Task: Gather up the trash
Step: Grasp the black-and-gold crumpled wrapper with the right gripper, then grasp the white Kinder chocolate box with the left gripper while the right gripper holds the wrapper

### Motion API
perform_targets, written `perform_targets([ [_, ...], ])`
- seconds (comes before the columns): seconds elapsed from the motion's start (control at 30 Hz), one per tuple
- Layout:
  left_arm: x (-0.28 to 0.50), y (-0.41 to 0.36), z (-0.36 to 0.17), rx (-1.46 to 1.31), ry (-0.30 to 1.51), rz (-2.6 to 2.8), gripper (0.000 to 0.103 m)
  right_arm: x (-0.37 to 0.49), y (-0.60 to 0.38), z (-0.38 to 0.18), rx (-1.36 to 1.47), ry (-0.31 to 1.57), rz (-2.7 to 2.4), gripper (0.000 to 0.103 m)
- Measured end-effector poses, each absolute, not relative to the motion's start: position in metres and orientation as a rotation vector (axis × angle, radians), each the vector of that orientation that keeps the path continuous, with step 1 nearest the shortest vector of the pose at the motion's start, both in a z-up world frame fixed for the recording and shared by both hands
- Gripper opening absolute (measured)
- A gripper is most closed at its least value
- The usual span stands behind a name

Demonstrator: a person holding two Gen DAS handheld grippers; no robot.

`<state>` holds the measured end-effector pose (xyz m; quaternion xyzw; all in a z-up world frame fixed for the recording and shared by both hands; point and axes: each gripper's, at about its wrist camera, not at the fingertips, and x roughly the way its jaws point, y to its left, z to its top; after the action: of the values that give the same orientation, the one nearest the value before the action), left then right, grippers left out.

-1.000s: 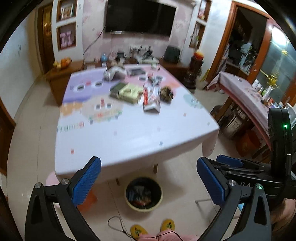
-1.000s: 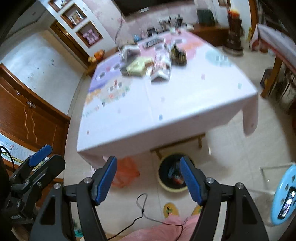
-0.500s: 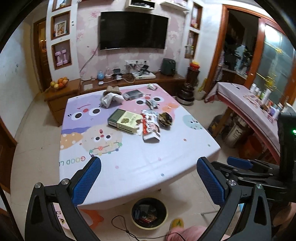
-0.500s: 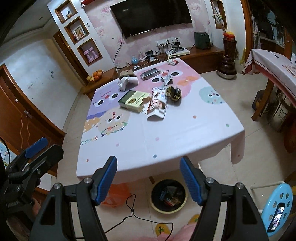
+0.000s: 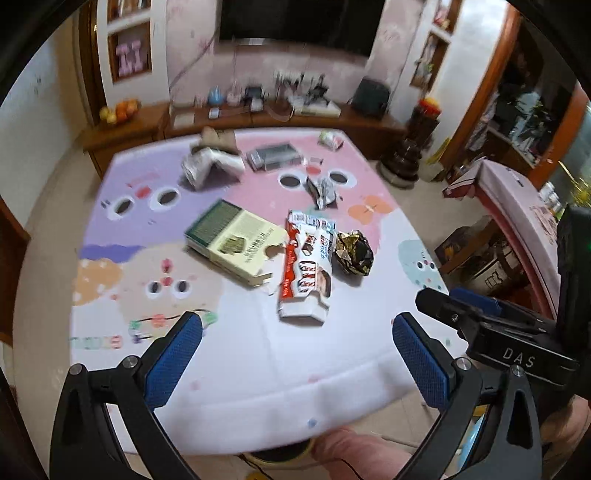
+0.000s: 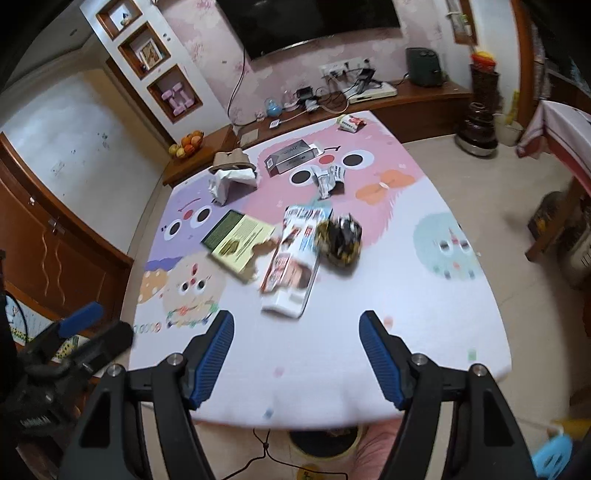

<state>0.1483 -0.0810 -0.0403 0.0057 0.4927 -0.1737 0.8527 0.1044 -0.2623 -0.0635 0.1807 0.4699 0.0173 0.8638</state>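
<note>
Both claws wide apart, empty — left claw [image 5: 297, 338] and right claw [image 6: 296, 334] hover over bare tablecloth [image 6: 406, 288] past the near edge. Candy box [image 6: 291, 264] just ahead; foil wad [image 6: 341, 238] beside it.

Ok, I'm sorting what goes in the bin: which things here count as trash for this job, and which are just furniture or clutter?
For the job:
- torn yellow-green cardboard box
- flattened red-and-white snack carton
- crumpled black-and-gold foil wrapper
- crumpled white paper
- small silver wrapper
- round waste bin under the table

Just lying about:
- wall television
- fruit bowl
- dark tiered stand on the floor
</note>
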Motion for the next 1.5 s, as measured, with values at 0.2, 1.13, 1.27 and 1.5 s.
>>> perform_targets([
  [0.2,0.213,-0.124,-0.09,-0.013,1.154,-0.282,0.094,0.18,-0.297,-0.102,0.325,1.101,0.103,0.071],
  [1.13,0.281,-0.191,-0.18,0.104,1.384,-0.137,0.084,0.267,-0.359,-0.18,0.256,1.237,0.23,0.056],
  [1.27,0.288,-0.208,-0.204,0.211,1.432,-0.094,0.074,0.257,-0.374,-0.181,0.285,1.239,0.207,0.056],
  [1.5,0.291,-0.218,-0.205,0.235,1.403,-0.111,0.061,0.238,-0.383,-0.179,0.334,1.232,0.193,0.056],
])
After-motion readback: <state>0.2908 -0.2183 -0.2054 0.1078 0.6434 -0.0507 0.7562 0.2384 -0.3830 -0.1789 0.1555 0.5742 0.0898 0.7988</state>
